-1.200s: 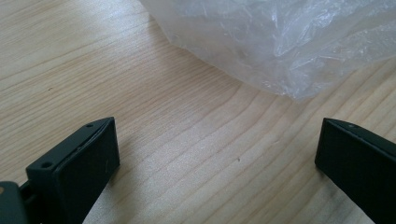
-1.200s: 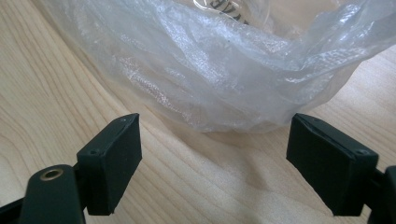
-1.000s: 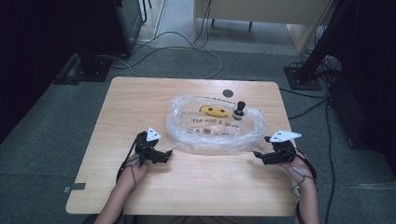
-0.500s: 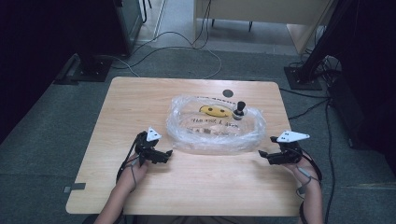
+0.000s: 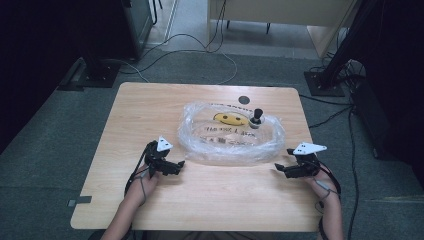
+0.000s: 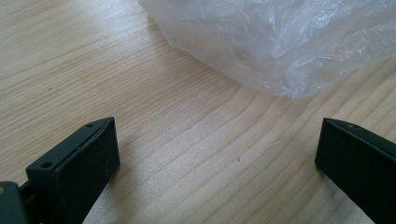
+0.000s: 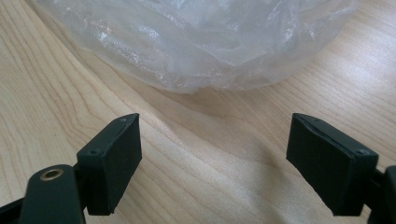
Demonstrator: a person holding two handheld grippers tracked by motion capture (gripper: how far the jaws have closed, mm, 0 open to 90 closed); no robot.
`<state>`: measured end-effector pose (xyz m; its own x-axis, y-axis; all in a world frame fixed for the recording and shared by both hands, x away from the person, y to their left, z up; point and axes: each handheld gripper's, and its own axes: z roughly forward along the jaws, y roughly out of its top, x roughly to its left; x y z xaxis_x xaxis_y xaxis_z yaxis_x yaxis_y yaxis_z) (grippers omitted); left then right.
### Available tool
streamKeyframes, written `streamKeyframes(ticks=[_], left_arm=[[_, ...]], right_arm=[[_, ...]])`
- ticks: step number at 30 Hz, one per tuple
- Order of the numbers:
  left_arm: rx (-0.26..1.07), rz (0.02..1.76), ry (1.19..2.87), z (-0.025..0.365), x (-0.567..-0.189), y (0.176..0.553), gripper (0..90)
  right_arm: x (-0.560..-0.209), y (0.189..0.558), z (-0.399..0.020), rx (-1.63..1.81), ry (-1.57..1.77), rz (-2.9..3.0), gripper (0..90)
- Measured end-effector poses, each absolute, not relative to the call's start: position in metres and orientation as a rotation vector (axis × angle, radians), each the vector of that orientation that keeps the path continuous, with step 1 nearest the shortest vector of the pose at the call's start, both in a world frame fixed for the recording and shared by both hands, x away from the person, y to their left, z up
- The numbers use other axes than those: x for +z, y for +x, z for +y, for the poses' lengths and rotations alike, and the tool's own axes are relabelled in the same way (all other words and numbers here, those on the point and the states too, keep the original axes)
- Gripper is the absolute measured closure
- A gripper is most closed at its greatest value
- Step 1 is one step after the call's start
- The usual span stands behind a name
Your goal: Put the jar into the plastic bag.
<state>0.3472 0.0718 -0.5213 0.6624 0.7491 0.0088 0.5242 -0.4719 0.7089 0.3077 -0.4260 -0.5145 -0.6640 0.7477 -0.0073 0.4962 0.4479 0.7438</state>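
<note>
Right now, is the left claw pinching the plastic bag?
No, in the left gripper view the left claw is wide open over bare wood, and the plastic bag lies ahead of it, untouched.

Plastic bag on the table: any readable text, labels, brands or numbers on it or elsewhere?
Plastic bag, high view: dark printed lines under a yellow smiley face, too small and blurred to read.
Plastic bag, far rim: a short dark printed strip, also unreadable.
Both gripper views: bare film and wooden table, no print to read.
Nothing legible on the black knobbed object in the bag.
</note>
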Motion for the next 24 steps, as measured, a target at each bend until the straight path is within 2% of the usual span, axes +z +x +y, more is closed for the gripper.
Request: streamKeyframes(ticks=[24], left_arm=[[0.418,0.979,2.184,0.072,-0.521,0.347,0.0]], right_arm=[[-0.526,0.316,-0.428,1.075,1.115,2.356,15.9]])
